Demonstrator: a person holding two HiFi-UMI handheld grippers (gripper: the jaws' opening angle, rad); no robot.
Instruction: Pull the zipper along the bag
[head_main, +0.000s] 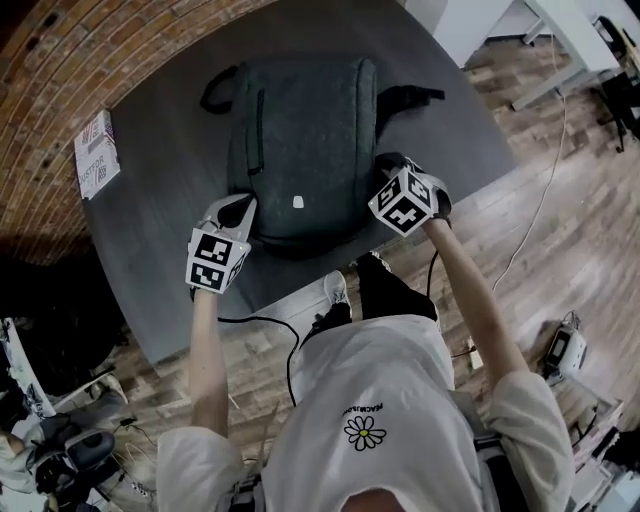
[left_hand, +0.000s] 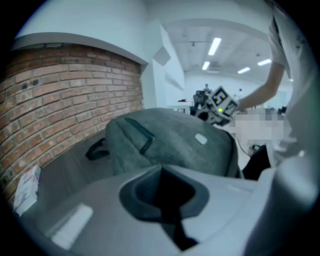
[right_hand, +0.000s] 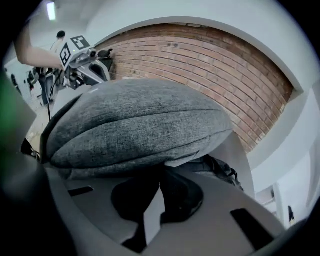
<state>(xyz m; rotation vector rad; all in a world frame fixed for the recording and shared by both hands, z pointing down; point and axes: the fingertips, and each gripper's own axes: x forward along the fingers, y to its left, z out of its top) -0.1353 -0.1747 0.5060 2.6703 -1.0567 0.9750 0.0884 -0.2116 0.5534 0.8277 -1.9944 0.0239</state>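
A grey fabric backpack lies flat on the dark table, with a small white tag near its front end. My left gripper rests against the bag's near-left corner. Its jaws are shut, and nothing shows between them. My right gripper is at the bag's near-right side. In the right gripper view its pads are shut tight at the seam under the bulging bag, pinching the zipper pull there. The pull itself is hidden by the pads.
A small printed box lies at the table's far-left edge beside the brick wall. The bag's black straps spill out at its far end. A cable trails over the wood floor to the right.
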